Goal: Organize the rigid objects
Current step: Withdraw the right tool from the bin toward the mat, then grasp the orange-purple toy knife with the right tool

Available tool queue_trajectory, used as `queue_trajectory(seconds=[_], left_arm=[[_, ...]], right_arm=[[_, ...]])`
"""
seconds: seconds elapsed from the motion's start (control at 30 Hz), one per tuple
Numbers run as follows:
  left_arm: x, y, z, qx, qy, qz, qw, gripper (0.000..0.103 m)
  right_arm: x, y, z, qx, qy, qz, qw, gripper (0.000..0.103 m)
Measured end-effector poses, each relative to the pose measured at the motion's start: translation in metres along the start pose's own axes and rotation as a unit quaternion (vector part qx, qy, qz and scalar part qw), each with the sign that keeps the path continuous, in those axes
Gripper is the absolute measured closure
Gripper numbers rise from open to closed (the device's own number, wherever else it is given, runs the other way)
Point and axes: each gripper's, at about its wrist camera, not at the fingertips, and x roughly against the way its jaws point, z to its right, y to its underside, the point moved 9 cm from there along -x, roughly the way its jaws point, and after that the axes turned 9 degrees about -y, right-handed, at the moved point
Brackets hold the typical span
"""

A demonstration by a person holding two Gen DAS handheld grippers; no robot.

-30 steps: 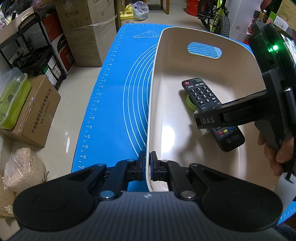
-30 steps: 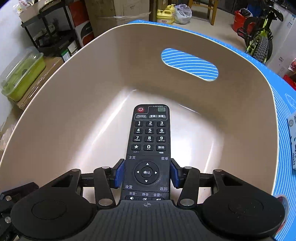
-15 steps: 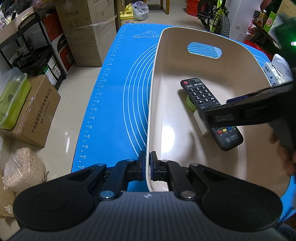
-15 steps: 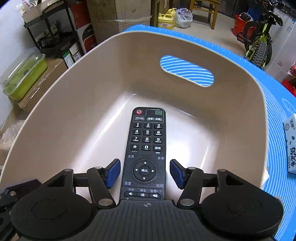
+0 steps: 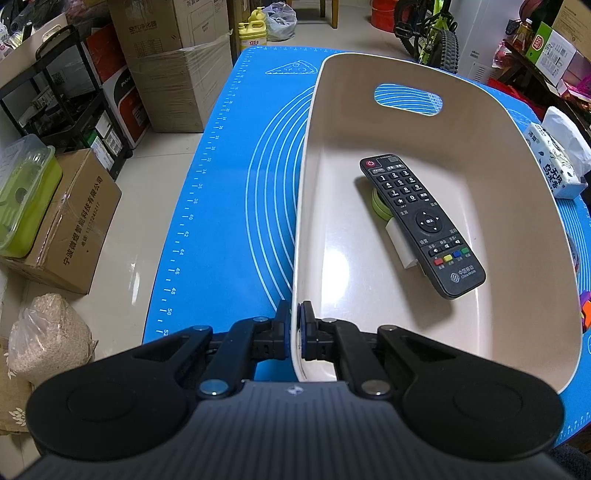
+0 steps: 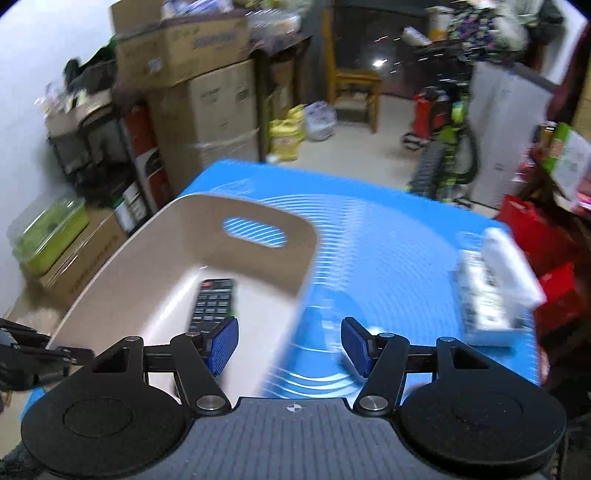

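Note:
A beige plastic bin [image 5: 306, 155] with a handle slot stands on the blue mat [image 5: 236, 184]. My left gripper [image 5: 296, 325] is shut on the bin's near left rim. Inside, a black remote [image 5: 421, 221] lies tilted on a green round object [image 5: 378, 203] and a white block [image 5: 400, 243]. In the blurred right wrist view my right gripper [image 6: 290, 345] is open and empty, raised above the bin's right edge [image 6: 306, 266]. The remote [image 6: 210, 302] shows below its left finger.
A tissue pack lies on the mat right of the bin [image 5: 554, 162] [image 6: 491, 291]. Cardboard boxes [image 5: 173, 62], a black shelf, a green container [image 5: 22, 192] and a bag of grain [image 5: 48, 336] stand on the floor to the left. A bicycle [image 5: 432, 33] is behind.
My right gripper opened, let go of the remote inside the bin, and pulled up and to the right, out of the left wrist view. My left gripper kept its hold on the rim.

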Motion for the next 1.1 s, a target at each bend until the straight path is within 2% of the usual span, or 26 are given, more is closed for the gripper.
queue_trajectory(seconds=[0.17, 0.37, 0.6, 0.77, 1.1], left_arm=[[0.0, 0.0, 0.0, 0.0, 0.0, 0.0, 1.0, 0.096], [0.0, 0.0, 0.0, 0.0, 0.0, 0.0, 1.0, 0.096], [0.0, 0.0, 0.0, 0.0, 0.0, 0.0, 1.0, 0.096], [0.0, 0.0, -0.002, -0.001, -0.001, -0.001, 1.0, 0.096], [0.0, 0.0, -0.002, -0.001, -0.001, -0.001, 1.0, 0.096]], right_arm=[[0.021, 0.028, 0.052, -0.036, 0.049, -0.004, 0.998, 0.033], [0.017, 0.089, 0.096, -0.069, 0.084, -0.035, 0.993, 0.033], [0.003, 0.146, 0.12, -0.085, 0.08, -0.062, 0.991, 0.028], [-0.004, 0.162, 0.123, -0.056, 0.079, -0.076, 0.992, 0.02], [-0.031, 0.182, 0.124, -0.005, 0.062, -0.121, 0.991, 0.019]])
